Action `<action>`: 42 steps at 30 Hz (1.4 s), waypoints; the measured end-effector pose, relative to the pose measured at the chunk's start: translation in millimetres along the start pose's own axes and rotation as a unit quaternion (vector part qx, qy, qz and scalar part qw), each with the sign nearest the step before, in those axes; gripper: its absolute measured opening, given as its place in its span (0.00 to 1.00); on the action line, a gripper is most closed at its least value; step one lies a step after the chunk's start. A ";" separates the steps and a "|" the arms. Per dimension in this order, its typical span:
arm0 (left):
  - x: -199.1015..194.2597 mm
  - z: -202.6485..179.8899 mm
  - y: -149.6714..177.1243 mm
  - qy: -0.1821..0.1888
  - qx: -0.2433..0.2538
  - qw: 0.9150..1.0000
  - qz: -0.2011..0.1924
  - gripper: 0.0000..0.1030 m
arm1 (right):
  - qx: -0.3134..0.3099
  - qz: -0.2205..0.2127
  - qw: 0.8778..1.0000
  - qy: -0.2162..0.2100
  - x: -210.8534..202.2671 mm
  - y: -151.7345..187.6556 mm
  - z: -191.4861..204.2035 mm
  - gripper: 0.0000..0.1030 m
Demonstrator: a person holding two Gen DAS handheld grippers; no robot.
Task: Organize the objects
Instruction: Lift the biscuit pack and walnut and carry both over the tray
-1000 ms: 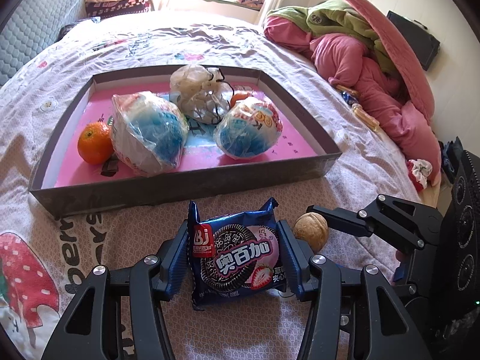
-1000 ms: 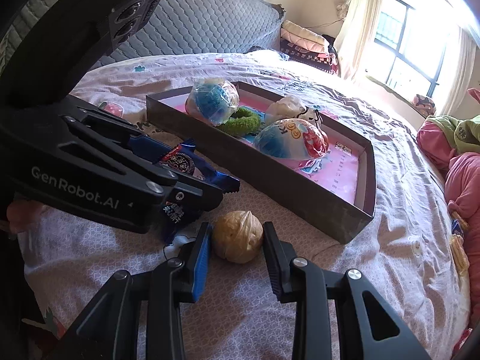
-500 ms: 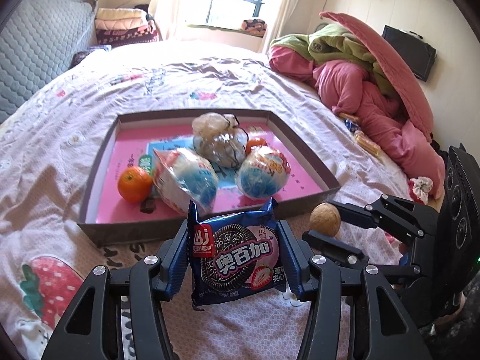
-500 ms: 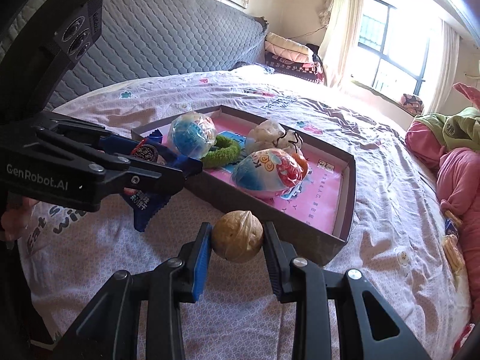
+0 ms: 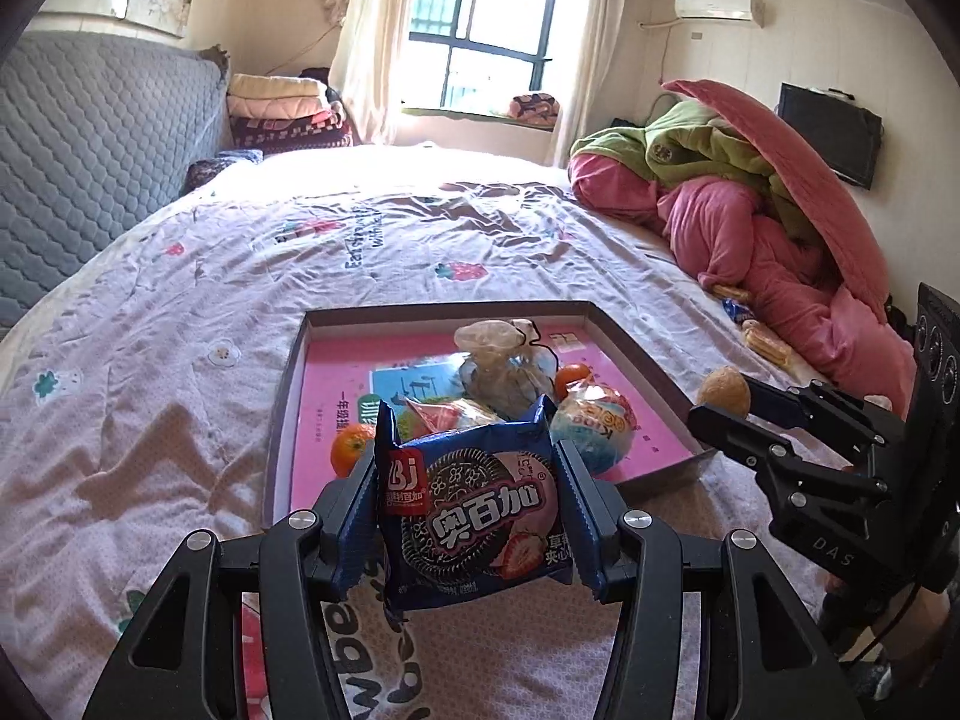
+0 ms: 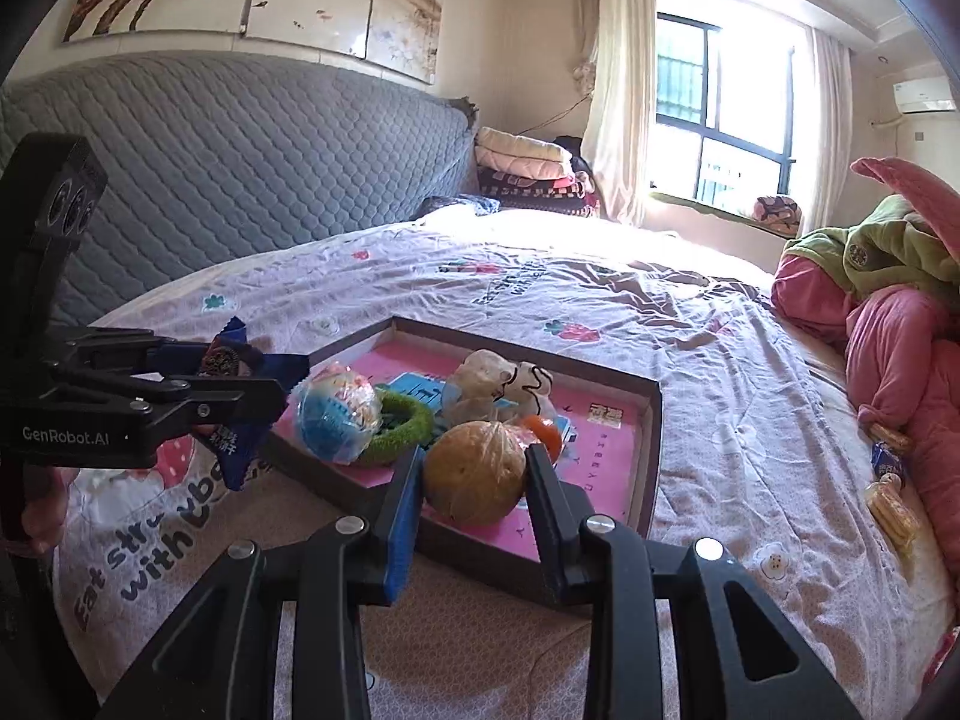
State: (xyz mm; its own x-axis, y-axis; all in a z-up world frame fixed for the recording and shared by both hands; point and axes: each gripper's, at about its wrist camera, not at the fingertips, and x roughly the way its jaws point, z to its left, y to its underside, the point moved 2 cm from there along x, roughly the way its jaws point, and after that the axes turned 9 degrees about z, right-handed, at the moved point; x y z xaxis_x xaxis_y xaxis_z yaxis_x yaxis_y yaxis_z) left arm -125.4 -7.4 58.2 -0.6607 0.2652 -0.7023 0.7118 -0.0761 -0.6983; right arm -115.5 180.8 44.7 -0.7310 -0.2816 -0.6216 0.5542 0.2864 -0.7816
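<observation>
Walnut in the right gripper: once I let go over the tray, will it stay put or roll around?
The walnut looks round and hard, so it will probably roll on the tray's flat floor. Its clear wrap may make it slippery. The tray's raised rim should stop it.

Blue cookie packet (image 5: 474, 504), pink-lined tray (image 5: 336, 384), strawberry-print bedsheet (image 5: 180, 312).

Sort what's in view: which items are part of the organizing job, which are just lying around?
Job:
- cookie pack, held in left gripper
- walnut, held in right gripper
- tray and the items in it: wrapped balls, green ring, oranges

Lying about:
- pink bedding pile
- folded blankets
- snack packets at bed edge
</observation>
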 end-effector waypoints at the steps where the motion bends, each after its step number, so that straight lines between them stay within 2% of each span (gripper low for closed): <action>1: -0.5 2.4 -1.2 -0.004 -0.002 1.000 -0.003 0.55 | 0.005 -0.003 1.000 0.004 0.1 -1.8 -2.3 0.33; 16: 9.9 25.8 -13.2 -0.028 -0.028 0.999 -0.007 0.55 | 0.058 -0.008 0.998 0.017 12.5 -13.2 -21.0 0.33; 22: 20.0 34.3 -14.4 -0.035 -0.035 0.999 0.001 0.55 | 0.070 0.007 0.997 0.022 23.7 -11.0 -25.4 0.33; 34: 26.1 56.8 -18.5 -0.049 -0.056 0.997 0.001 0.55 | 0.080 0.011 0.996 0.030 28.1 -9.6 -32.3 0.33; 42: 43.7 68.1 -17.4 -0.061 -0.067 0.996 0.019 0.55 | 0.084 0.023 0.996 0.034 33.9 -7.8 -37.0 0.33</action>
State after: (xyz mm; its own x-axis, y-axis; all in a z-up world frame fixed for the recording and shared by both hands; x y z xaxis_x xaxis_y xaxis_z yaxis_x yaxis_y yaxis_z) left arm -182.9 -60.0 30.3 -0.6515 0.1450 -0.7446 0.7563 0.0477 -0.6525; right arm -159.3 203.0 31.7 -0.7250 -0.2074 -0.6567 0.6429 0.1383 -0.7534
